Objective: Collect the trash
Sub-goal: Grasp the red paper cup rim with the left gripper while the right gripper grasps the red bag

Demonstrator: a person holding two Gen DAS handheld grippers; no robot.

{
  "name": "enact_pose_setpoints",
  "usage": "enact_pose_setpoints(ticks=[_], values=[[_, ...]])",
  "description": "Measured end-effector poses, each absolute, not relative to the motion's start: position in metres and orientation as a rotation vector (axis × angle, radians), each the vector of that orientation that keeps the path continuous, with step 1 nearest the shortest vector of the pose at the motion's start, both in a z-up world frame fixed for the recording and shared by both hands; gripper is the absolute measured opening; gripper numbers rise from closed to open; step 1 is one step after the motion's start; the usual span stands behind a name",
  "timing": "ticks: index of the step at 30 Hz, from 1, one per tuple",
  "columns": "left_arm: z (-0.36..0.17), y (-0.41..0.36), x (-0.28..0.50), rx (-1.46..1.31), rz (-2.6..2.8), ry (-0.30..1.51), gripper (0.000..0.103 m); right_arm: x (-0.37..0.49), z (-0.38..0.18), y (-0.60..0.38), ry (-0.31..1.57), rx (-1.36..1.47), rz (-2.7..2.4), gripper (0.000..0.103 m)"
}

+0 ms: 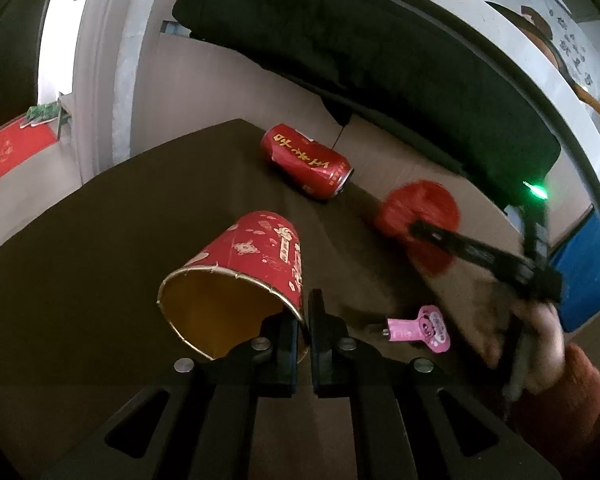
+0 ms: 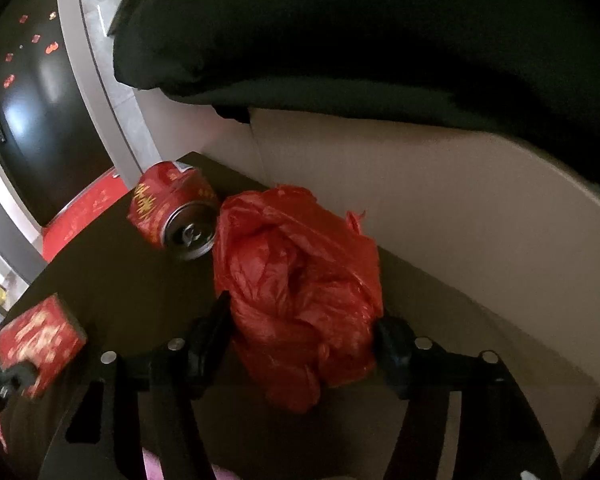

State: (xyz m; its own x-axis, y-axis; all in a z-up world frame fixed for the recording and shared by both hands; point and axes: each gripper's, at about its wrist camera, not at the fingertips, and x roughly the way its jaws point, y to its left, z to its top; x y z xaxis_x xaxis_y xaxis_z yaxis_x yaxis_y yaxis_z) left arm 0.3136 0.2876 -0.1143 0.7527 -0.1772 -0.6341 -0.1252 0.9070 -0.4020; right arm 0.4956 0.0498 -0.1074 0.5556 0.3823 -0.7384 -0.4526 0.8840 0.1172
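Left gripper (image 1: 304, 320) pinching red paper cup (image 1: 240, 272) rim, lower centre | right gripper (image 2: 304, 332) spread around red plastic bag (image 2: 300, 280), pads touching, grip uncertain | red can (image 1: 308, 166) upper centre, pink wrapper (image 1: 420, 328) lower right: uncollected | early stage.

Left wrist view: sits behind left gripper (image 1: 303, 320), looks forward and down across dark table (image 1: 100, 220) — paper cup (image 1: 240, 276) close, can (image 1: 306, 166) farther, wall beyond.
Right wrist view: sits behind right gripper (image 2: 300, 320), angled down, very near red plastic bag (image 2: 300, 280).
Shared: same tabletop (image 2: 120, 280), can (image 2: 172, 212), bag (image 1: 420, 216), cup (image 2: 40, 344) — each view also catches other gripper at its edge.
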Motion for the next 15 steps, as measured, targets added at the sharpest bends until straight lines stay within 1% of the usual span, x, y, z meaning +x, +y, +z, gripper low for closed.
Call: enact_pose_setpoints(ticks=[7, 8, 15], values=[[-0.117, 0.287, 0.323, -0.48, 0.018, 0.718, 0.005, 0.436, -0.087, 0.0, 0.835, -0.055, 0.517, 0.06], [-0.118, 0.287, 0.324, -0.485, 0.023, 0.718, 0.004, 0.43, -0.086, -0.006, 0.833, -0.051, 0.511, 0.06], [-0.108, 0.276, 0.318, -0.433, 0.047, 0.702, 0.003, 0.393, -0.087, -0.037, 0.842, -0.028, 0.514, 0.06]])
